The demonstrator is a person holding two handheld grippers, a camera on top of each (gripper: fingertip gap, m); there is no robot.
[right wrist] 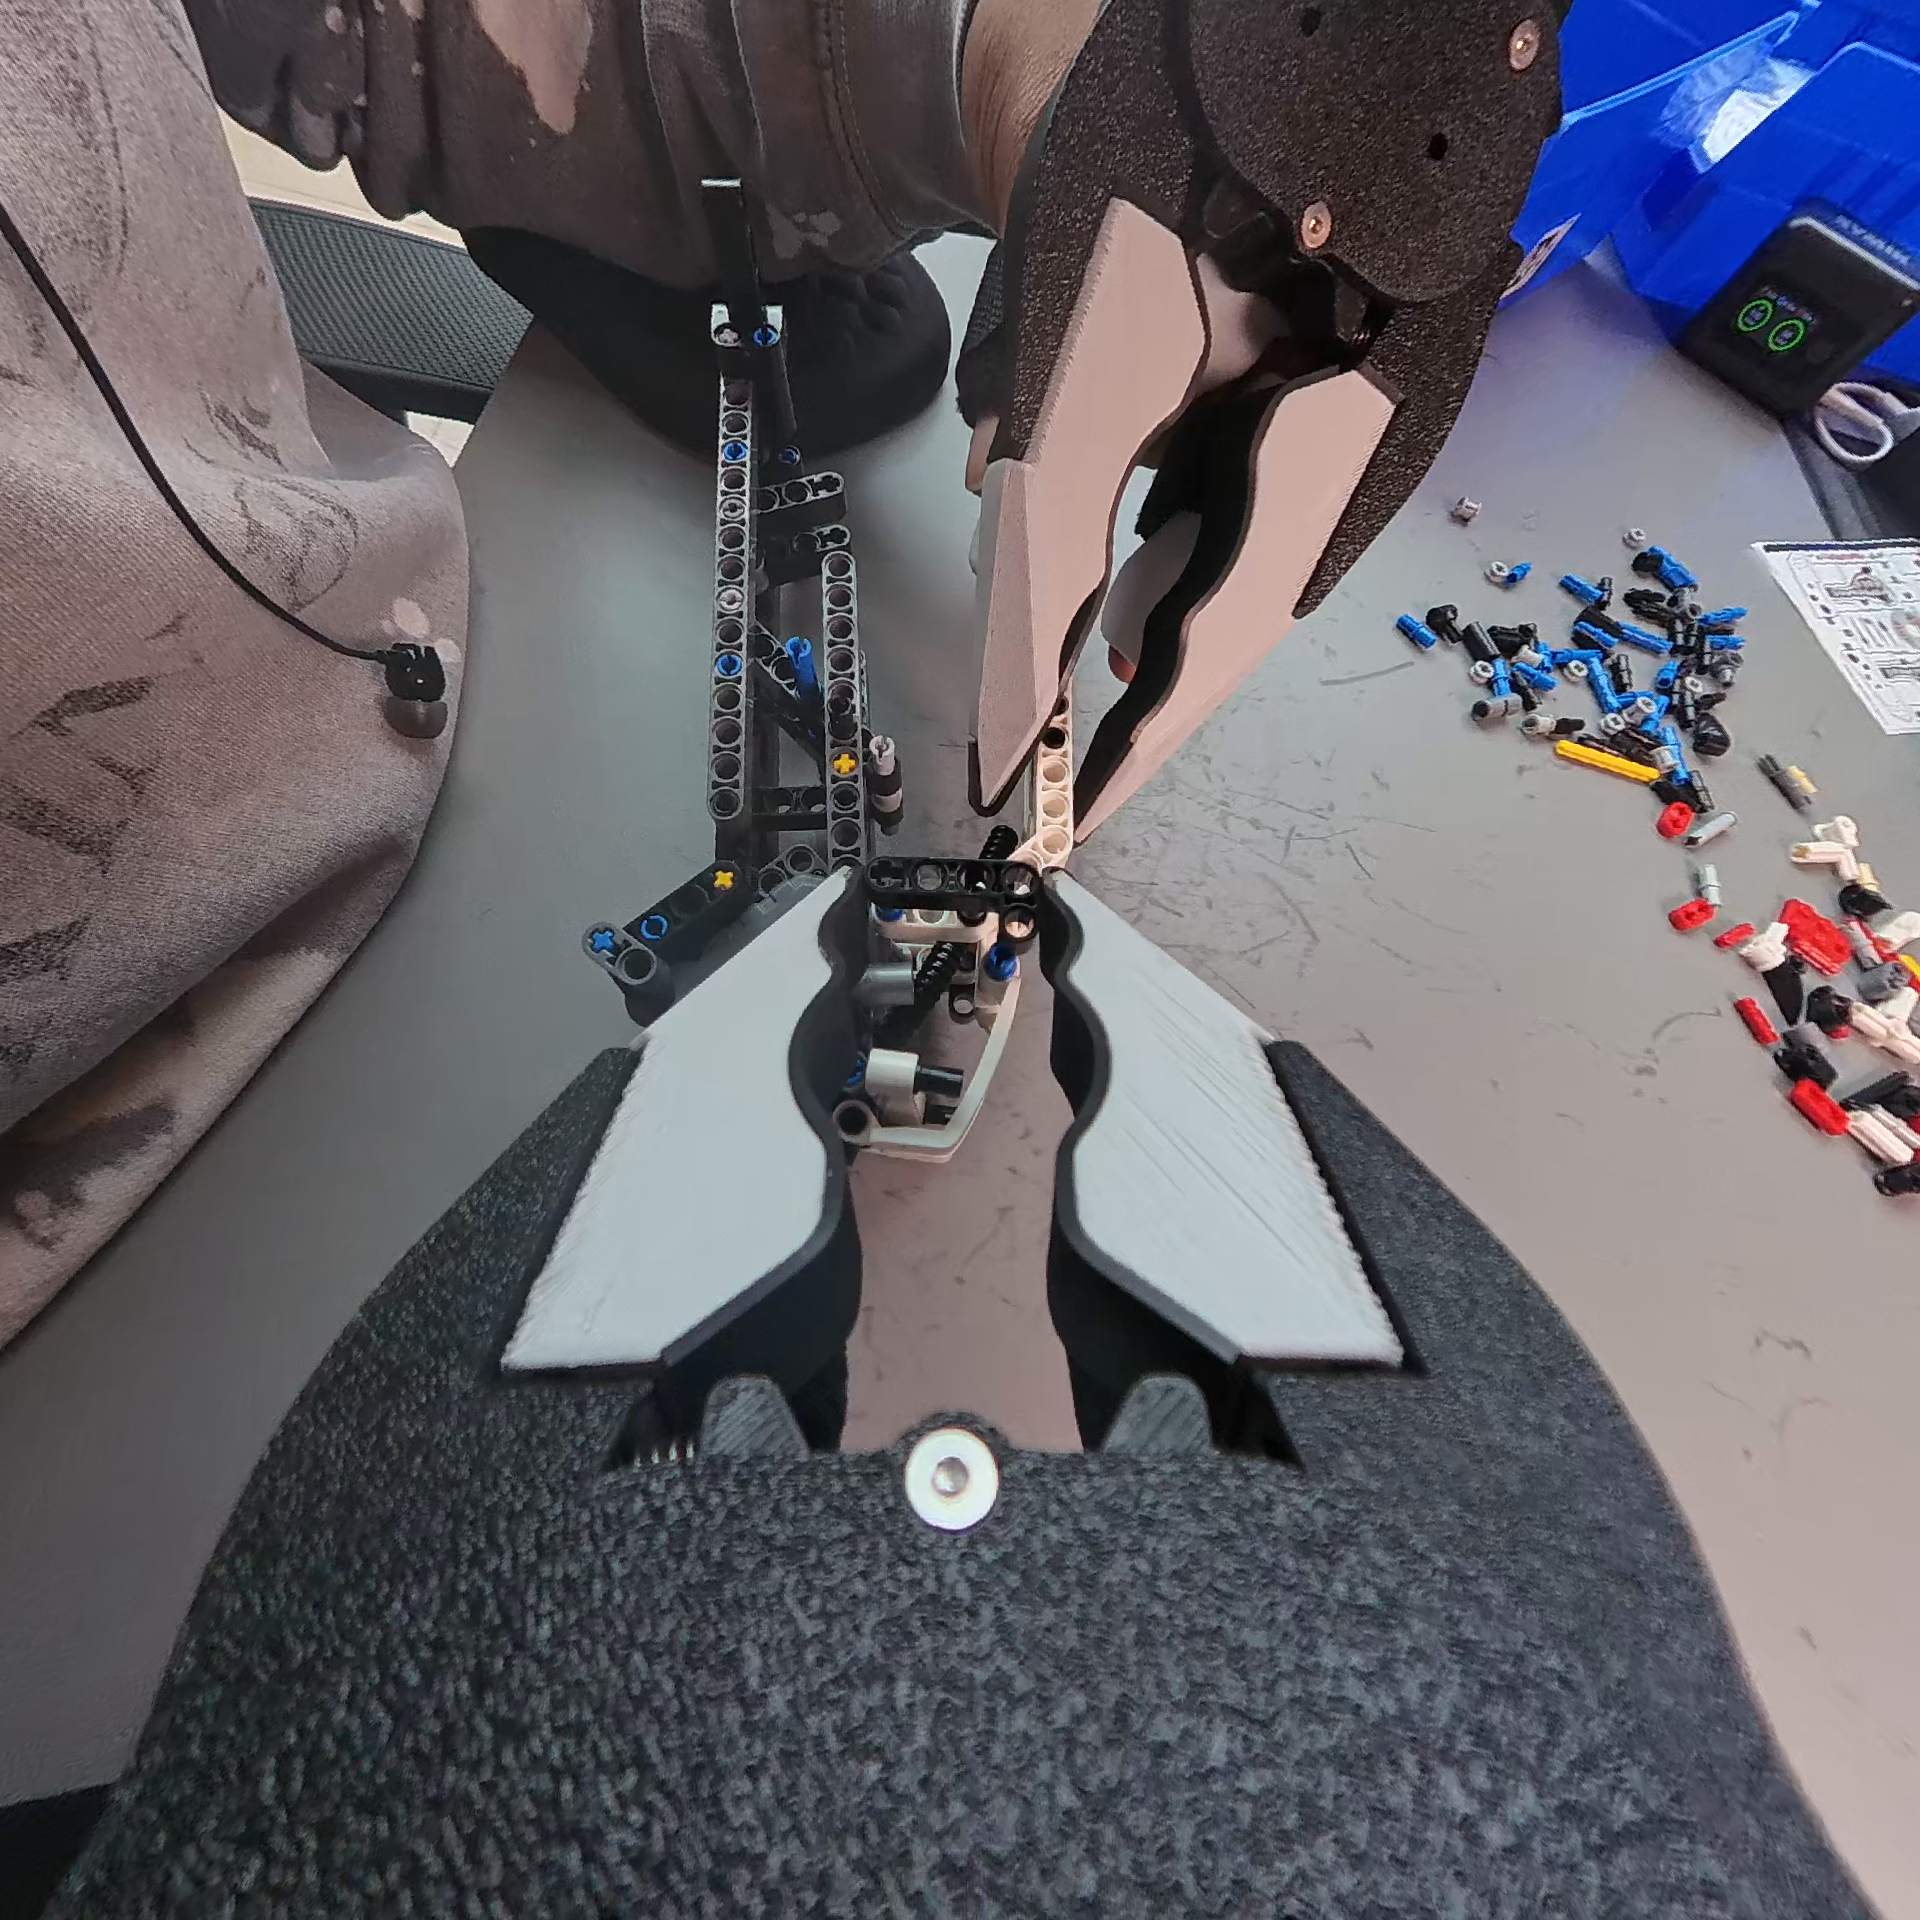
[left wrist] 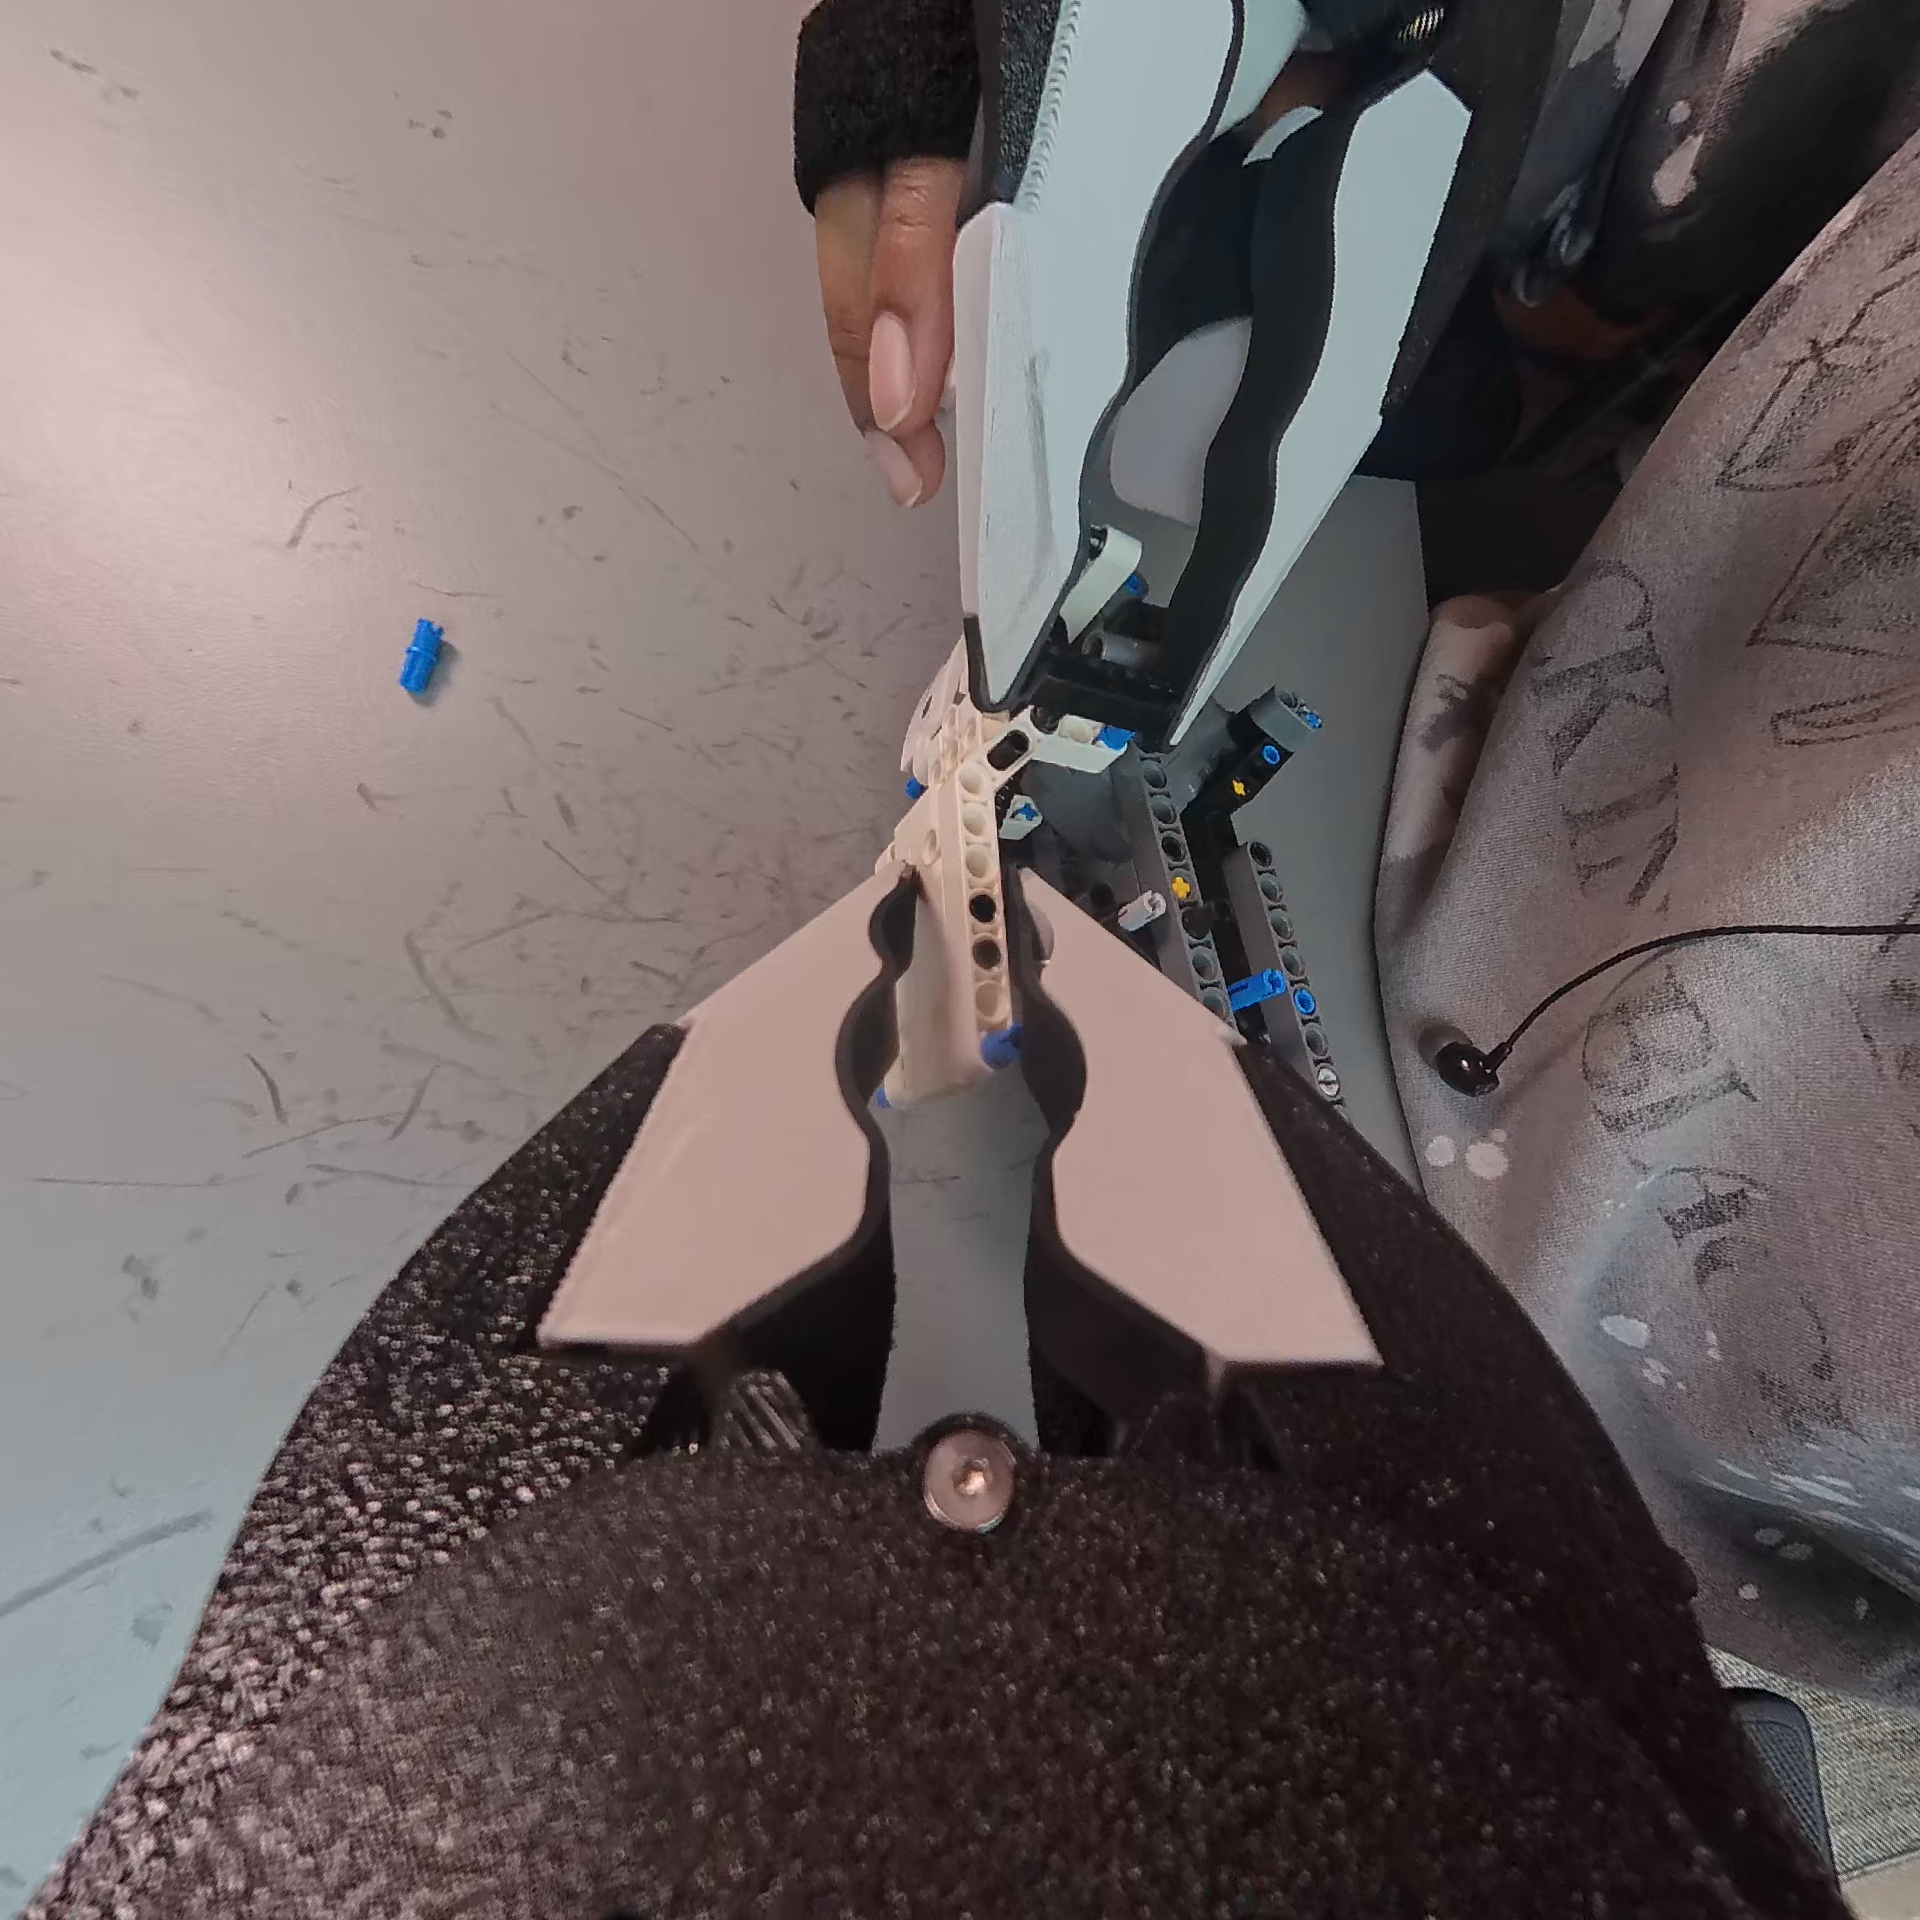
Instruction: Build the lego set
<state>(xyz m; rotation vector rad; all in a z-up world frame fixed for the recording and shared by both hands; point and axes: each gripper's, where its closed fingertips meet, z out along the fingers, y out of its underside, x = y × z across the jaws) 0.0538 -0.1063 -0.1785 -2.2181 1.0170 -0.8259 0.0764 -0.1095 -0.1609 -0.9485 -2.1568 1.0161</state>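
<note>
My left gripper [left wrist: 961, 894] is shut on a long white beam [left wrist: 977, 925] with blue pins at its near end. The beam's far end meets a small black-and-white subassembly [left wrist: 1081, 717]. My right gripper [right wrist: 951, 883] is shut on that subassembly [right wrist: 935, 1018], its fingertips against the ends of a short black beam [right wrist: 951, 878]. In the right wrist view the left gripper [right wrist: 1039, 816] comes down from above with the white beam [right wrist: 1051, 795]. A long grey and black beam frame [right wrist: 779, 665] lies on the table just left of both grippers and also shows in the left wrist view [left wrist: 1236, 914].
A single blue pin [left wrist: 423, 655] lies on the scratched grey table [left wrist: 416, 1039]. To the right are a heap of small blue, black and grey parts [right wrist: 1621, 675], red, white and black parts [right wrist: 1839, 997], a printed sheet [right wrist: 1860, 623], blue bins [right wrist: 1714, 135] and a small device [right wrist: 1787, 312]. A person's clothing [right wrist: 156, 623] borders the left. Only a small space, under 4 cm, lies between the two pairs of fingers.
</note>
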